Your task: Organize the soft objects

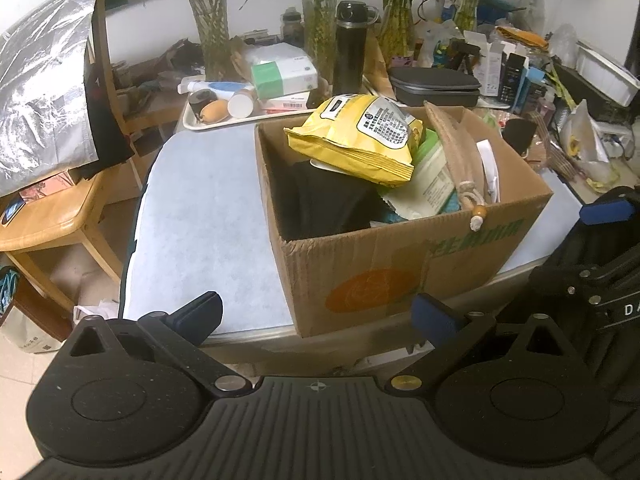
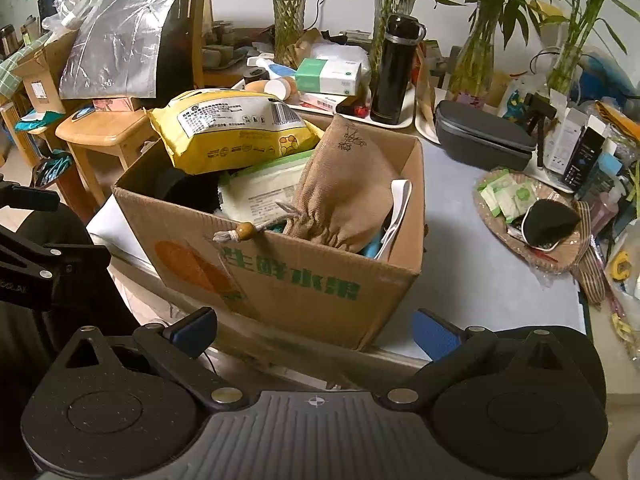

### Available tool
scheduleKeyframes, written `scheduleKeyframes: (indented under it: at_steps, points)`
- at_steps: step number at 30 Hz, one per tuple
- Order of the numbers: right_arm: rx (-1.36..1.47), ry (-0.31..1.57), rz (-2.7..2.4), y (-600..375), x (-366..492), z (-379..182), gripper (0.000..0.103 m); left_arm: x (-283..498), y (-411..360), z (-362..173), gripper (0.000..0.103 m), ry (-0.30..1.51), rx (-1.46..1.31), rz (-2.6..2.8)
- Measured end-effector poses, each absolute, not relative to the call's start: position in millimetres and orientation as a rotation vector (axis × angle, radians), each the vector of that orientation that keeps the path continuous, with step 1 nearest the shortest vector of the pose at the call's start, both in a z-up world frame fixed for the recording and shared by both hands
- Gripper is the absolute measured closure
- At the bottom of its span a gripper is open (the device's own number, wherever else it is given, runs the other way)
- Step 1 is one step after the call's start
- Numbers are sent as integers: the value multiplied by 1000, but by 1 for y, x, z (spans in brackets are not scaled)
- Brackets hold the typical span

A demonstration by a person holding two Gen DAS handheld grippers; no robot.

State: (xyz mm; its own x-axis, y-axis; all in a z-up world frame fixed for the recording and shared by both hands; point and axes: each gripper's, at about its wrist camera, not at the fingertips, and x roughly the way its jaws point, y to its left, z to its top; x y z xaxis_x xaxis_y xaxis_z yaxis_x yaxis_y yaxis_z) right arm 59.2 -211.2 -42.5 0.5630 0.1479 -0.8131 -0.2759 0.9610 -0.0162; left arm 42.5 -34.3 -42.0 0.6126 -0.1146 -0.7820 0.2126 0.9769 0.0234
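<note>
Off to the left of the left tongs [image 1: 318, 316] a wooden stool [image 1: 60, 216] carries a crinkled silver bag [image 1: 44, 92]. Straight ahead of that tool's left finger lies the bare pale blue tabletop [image 1: 208, 208]. Its fingers stand wide apart with nothing between them, held short of the table's near edge. Ahead of its right finger sits the cardboard box [image 1: 380, 272], open at the top and heaped full: a yellow snack bag [image 1: 356, 136] rides highest, a dark soft thing, maybe folded cloth [image 1: 328, 200], fills the near left part, and a tan drawstring pouch [image 1: 460, 152] leans along the right side, its cord and wooden bead hanging over the front wall.

The right tongs [image 2: 316, 330] are also spread wide and empty, with the box's near corner just ahead between the fingers. Beyond it stand a black flask [image 2: 394, 72] on a white tray [image 2: 400, 120] and a grey zip case [image 2: 484, 140]. Further right lies a woven mat [image 2: 532, 256] bearing small green packets and a black object I cannot identify
</note>
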Motion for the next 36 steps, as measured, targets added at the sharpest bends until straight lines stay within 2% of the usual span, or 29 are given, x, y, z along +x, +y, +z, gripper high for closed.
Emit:
scheduleKeyframes:
  at_steps: [36]
  points:
    - [-164,945,233,-211,64,-44,0,48,-30,-44,0,901,117,-181]
